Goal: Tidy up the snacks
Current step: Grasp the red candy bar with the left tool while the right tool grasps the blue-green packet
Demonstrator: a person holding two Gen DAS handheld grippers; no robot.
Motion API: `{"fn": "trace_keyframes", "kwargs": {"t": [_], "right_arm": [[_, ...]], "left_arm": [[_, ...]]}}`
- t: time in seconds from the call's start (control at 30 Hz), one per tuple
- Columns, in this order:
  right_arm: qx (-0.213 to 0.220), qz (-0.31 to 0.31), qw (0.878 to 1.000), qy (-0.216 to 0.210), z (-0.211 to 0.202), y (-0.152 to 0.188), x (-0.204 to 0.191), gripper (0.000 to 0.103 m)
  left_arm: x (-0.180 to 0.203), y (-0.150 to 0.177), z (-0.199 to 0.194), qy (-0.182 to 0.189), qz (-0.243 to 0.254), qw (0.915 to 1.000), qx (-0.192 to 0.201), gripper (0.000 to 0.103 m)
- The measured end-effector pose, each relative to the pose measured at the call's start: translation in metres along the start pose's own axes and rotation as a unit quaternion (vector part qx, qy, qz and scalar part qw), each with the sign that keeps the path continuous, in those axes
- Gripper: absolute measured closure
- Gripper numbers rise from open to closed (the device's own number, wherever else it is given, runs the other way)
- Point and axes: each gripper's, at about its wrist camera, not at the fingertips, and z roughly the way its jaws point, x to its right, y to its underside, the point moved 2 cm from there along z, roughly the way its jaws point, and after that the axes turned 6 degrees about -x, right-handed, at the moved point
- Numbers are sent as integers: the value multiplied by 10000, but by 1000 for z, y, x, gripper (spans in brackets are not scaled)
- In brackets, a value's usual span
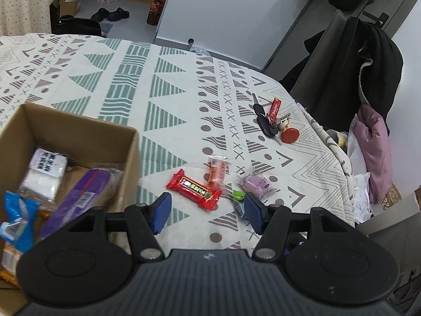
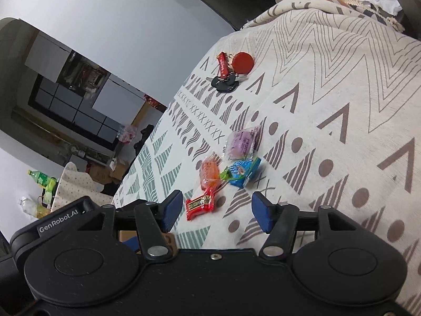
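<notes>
Four loose snacks lie on the cloth-covered table, just beyond both grippers.

Left gripper: jaws wide, holding nothing, poised over the red bar.
Right gripper: jaws wide, holding nothing, beside the same cluster.

Red bar: nearest item, flat, crinkly foil wrap; likely light and slippery. Best taken across its narrow middle, not the thin end seals.
Blue packet: small, with a green tab, partly hidden behind a left jaw; soft, light.
Orange packet: clear film, probably crushable; gentle squeeze advised.
Purple packet: soft, pillow-like, clear seal margins.

Cardboard box: left of the cluster, open-topped, already holding several packets; its near wall stands between the snacks and the inside, so items must be lifted over it.

Keys: farther back, well apart, not in the way.

Table edge falls away to the right; bare cloth lies beyond the box.
</notes>
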Motion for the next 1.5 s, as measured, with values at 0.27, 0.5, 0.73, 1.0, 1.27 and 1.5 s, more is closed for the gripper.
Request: {"fn": "trace_keyframes", "kwargs": {"t": [0.27,0.5,0.73,1.0,1.27,1.5], "right_arm": [[-75,124,9999,19,26,-12,16,46],[-102,158,9998,78,42,-22,28,46],[-197,32,9998,39,56,-26,31,46],[-228,-182,9995,85,65,-31,25,46],[-258,-327,9991,126,71,-31,21,46],[-420,-398,9980,270,74,-28,19,73]], "left_arm": [[7,-6,37,-104,-207,9997,-126,43],[10,-9,68,-238,-409,9988,-148,44],[2,-10,88,-565,-631,9964,-77,50],[-10,-9,102,-763,-860,9934,-60,60],[-7,-13,110,-881,-754,9932,-73,75],[-4,-8,105,-830,-615,9946,-136,85]]}}
